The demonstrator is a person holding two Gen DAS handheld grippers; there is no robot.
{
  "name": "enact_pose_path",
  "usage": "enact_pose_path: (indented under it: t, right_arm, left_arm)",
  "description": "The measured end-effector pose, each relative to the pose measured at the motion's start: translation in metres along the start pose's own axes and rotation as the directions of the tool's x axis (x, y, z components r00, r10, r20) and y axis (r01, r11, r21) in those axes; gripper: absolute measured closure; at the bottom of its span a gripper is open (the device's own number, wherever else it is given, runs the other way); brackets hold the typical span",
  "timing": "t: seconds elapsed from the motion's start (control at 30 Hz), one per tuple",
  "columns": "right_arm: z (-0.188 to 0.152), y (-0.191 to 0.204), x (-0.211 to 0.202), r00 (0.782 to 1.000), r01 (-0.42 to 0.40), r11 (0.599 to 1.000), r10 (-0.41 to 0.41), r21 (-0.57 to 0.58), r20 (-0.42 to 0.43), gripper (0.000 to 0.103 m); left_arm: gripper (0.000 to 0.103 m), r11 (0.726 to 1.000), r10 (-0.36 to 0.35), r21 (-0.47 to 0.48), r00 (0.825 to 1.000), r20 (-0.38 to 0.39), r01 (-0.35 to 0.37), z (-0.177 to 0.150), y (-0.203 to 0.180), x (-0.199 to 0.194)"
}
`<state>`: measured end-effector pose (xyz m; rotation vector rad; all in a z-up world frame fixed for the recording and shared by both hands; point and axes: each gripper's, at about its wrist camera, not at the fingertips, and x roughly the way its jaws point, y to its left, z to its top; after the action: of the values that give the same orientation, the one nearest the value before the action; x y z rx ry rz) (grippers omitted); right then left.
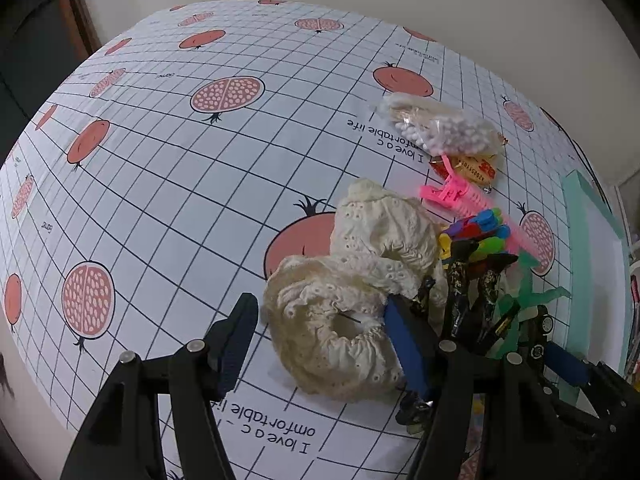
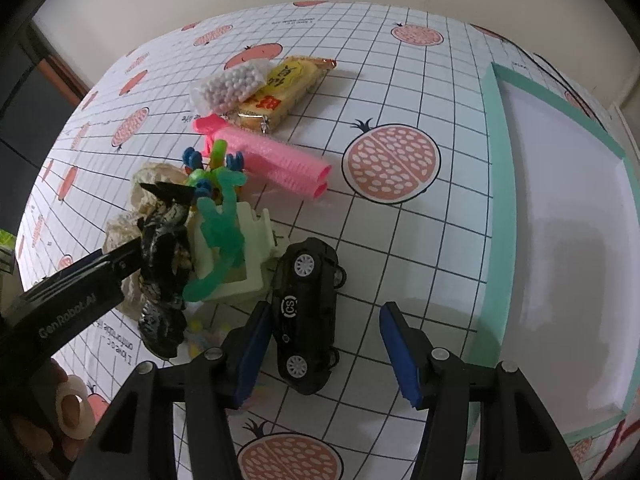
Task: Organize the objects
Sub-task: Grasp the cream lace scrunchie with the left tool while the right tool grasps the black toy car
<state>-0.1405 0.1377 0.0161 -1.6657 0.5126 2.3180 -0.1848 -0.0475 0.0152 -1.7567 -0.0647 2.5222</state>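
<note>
Pomegranate prints and a dark grid cover the cloth on the counter (image 1: pixel 168 168), with a pale wall behind it. From the left wrist view, the left gripper (image 1: pixel 316 336) has its fingers spread wide, with nothing clamped between them. The cream lace scrunchies (image 1: pixel 352 280) lie in the gap, the nearer one close against the right-hand blue pad, though contact is hard to judge. Beyond them sits a heap: a bag of white beads (image 1: pixel 444 128), a snack packet (image 1: pixel 472 166), pink hair rollers (image 1: pixel 460 196) and a cluster of bright clips (image 1: pixel 480 236). The mint-rimmed tray (image 1: pixel 592 248) stands at the far right, seemingly bare.

From the right wrist view, the right gripper (image 2: pixel 324 352) is likewise wide open and holds nothing. A black toy car (image 2: pixel 308 316) lies on its side between the pads, touching or nearly touching the left one and well clear of the right one. Just beside the car is a white plastic piece (image 2: pixel 248 256) with a translucent green figure (image 2: pixel 220 236) draped on it. The tray (image 2: pixel 496 200) fills the right side, its white floor showing nothing inside.

Sorting appears barely begun, judging by the bare tray. The step in hand looks like taking the car. That calls for shifting the gripper a little leftward so the car is centred, closing on its body, then carrying it right over the tray rim. The left gripper seems lined up for a scrunchie, whose soft fabric should squash easily under the pads.
</note>
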Motion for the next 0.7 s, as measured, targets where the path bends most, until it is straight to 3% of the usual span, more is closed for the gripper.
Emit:
enact_pose_path:
  t: [0.23, 0.4, 0.6, 0.7]
  right_arm:
    - [-0.003, 0.008, 0.001, 1.000, 0.029, 0.999, -0.029, -0.028, 0.004, 0.044]
    - [-0.002, 0.010, 0.001, 0.999, 0.047, 0.998, -0.047, -0.048, 0.005, 0.052]
    - [-0.001, 0.003, -0.002, 0.999, 0.040, 0.999, -0.040, -0.027, 0.007, 0.068]
    - [0.000, 0.000, -0.003, 1.000, 0.028, 0.999, -0.027, -0.019, 0.008, 0.070]
  left_arm:
    - [0.035, 1.000, 0.020, -0.014, 1.000, 0.009, -0.020, -0.003, -0.004, 0.004]
    - [0.039, 1.000, 0.010, -0.013, 1.000, 0.011, -0.010, -0.003, -0.006, 0.005]
    - [0.051, 1.000, -0.019, -0.002, 1.000, 0.014, 0.019, -0.003, -0.008, 0.004]
    - [0.064, 0.999, -0.038, 0.003, 0.999, 0.017, 0.038, -0.004, -0.009, 0.002]
